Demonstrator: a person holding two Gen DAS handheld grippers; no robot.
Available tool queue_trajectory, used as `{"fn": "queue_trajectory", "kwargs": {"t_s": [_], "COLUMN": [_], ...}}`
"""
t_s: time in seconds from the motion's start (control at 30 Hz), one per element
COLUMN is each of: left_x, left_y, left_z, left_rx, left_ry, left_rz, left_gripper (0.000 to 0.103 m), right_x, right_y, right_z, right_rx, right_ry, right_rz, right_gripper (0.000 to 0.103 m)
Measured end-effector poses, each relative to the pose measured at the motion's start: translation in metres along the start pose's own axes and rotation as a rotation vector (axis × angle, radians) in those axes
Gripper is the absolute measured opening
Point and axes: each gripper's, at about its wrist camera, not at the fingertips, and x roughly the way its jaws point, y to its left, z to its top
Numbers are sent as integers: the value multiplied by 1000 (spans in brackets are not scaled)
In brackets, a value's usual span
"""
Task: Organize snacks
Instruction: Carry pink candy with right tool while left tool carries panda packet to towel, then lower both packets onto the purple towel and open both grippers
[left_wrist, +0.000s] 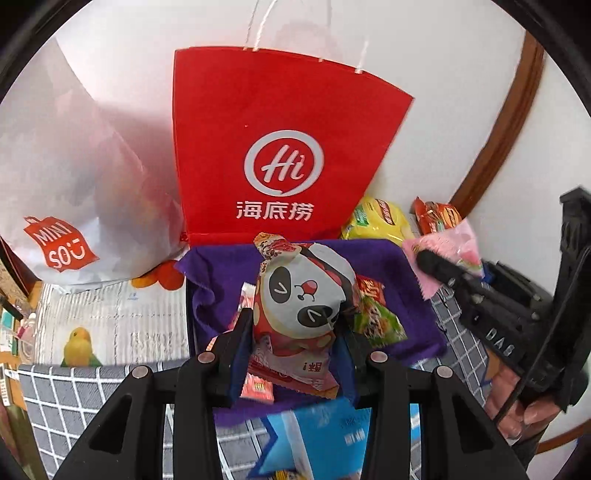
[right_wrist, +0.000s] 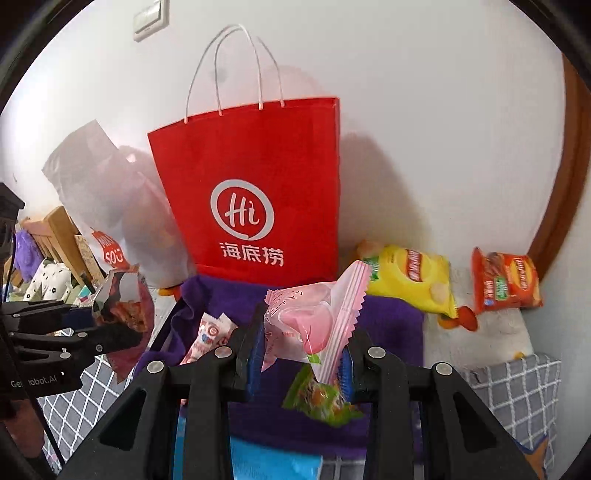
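Only right wrist shows red bag (right_wrist: 255, 192) handles (right_wrist: 236, 66) whole.

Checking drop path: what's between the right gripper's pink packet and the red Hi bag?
Only purple cloth lies below the gap between pink packet and red bag, in the right wrist view.

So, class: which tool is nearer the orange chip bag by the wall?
Right. The right tool, shut on the pink packet, is on the same side as the orange chip bag; the left tool, holding the panda packet, sits farther away.
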Motion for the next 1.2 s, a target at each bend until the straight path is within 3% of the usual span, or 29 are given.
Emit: {"fn": "queue_trajectory", "kwargs": {"t_s": [0.13, 0.3, 0.43, 0.77, 1.2], "left_x": [22, 44, 43, 48, 51], "left_y": [13, 28, 39, 43, 40], "left_z": [-1, -2, 0, -1, -1], "left_rx": [-29, -51, -71, -77, -71], "left_ry": [18, 90, 86, 101, 108], "left_rz": [-10, -23, -24, -22, -25], "left_gripper": [39, 38, 38, 38, 38], "right_x": [30, 47, 61, 83, 92], "right_y": [-1, -7, -15, -18, -15], "right_z": [-7, -10, -14, -22, -27], "right_rx": [-11, -32, -41, -12, -28], "right_ry": [74, 87, 113, 169, 206], "right_rz": [-9, -34, -71, -38, -57], "right_gripper": [33, 33, 33, 33, 34]}}
